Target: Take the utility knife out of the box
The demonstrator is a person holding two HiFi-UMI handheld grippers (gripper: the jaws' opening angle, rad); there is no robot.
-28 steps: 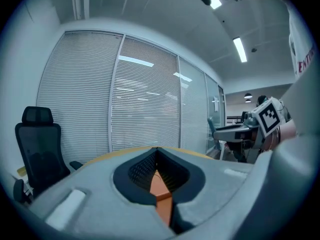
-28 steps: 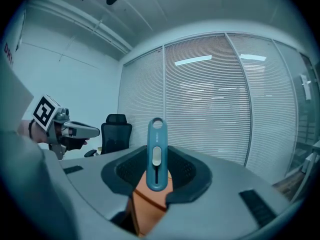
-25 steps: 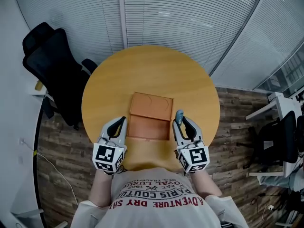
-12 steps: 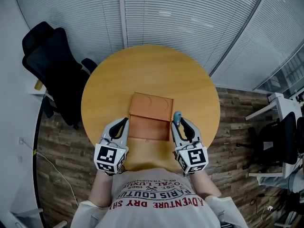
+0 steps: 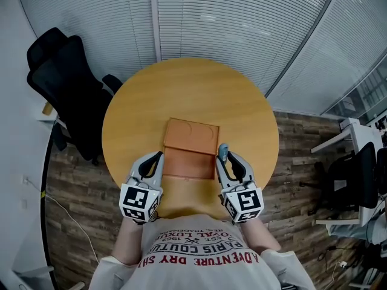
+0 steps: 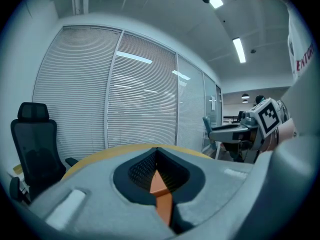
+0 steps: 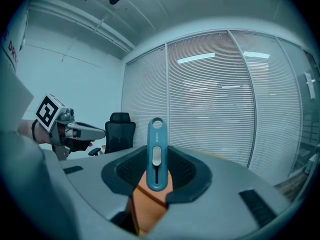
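As the two tools sit at the near edge of the round, yellow wooden tabletop (image 5: 187, 89), the right tool (image 5: 225, 159) has the slim teal-blue utility knife (image 7: 155, 154) pinched between its jaws. The knife stands on end in the grip, with its pale slider facing the camera and the hole in its end at the top. From the head view it sits just at the right rim of the flat orange-brown cardboard box (image 5: 189, 163), outside the tray. Whether it touches that rim is hard to call.

The box lies open in the middle of the tabletop, its lid thrown back on the far side and the shallow tray nearer the person. Over on the other side, the left tool (image 5: 155, 157) is at the box's left edge. Its jaws are drawn narrow, the tips almost meeting, with a sliver of the orange box wall between the pads.

Both tools point away from the person, roughly parallel, with the box between them. A black office chair (image 5: 66, 83) stands off the tabletop's left side, and white slatted blinds (image 5: 230, 23) run behind.
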